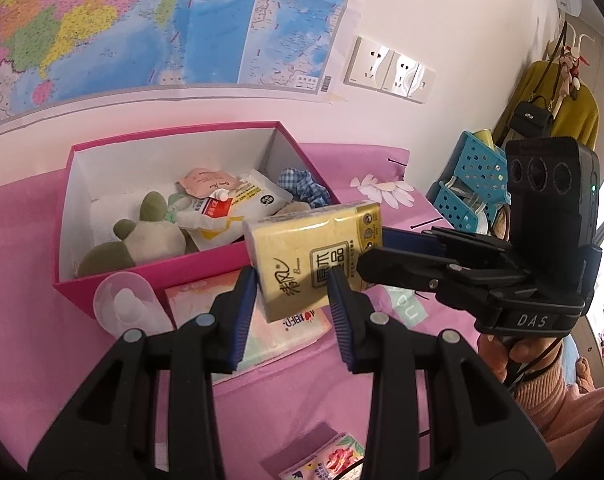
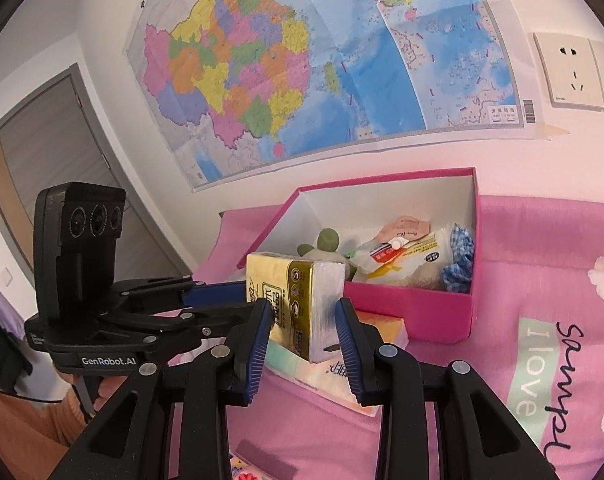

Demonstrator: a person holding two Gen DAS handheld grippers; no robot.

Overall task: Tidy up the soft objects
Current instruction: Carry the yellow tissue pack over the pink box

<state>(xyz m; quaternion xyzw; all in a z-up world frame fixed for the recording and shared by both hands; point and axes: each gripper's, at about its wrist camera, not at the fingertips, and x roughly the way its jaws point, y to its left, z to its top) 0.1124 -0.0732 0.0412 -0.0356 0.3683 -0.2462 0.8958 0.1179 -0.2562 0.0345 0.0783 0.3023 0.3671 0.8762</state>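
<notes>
A yellow tissue pack (image 1: 302, 256) hangs tilted just in front of the open pink box (image 1: 161, 276). My left gripper (image 1: 291, 280) is shut on its lower end. My right gripper (image 1: 378, 248) comes in from the right and is shut on the other end. In the right wrist view the same pack (image 2: 297, 300) sits between the right gripper's (image 2: 304, 312) blue pads, and the left gripper (image 2: 217, 300) reaches in from the left. The box (image 2: 402, 308) holds a green and beige plush toy (image 1: 149, 236), white pouches (image 1: 229, 208) and a blue checked cloth (image 1: 302, 188).
A pink-patterned tissue pack (image 1: 285, 328) lies on the pink bedsheet (image 1: 61, 340) below the held pack. A small translucent fan (image 1: 125, 304) leans against the box front. A blue perforated basket (image 1: 474, 184) stands at the right. Another colourful pack (image 1: 322, 460) lies near the bottom edge.
</notes>
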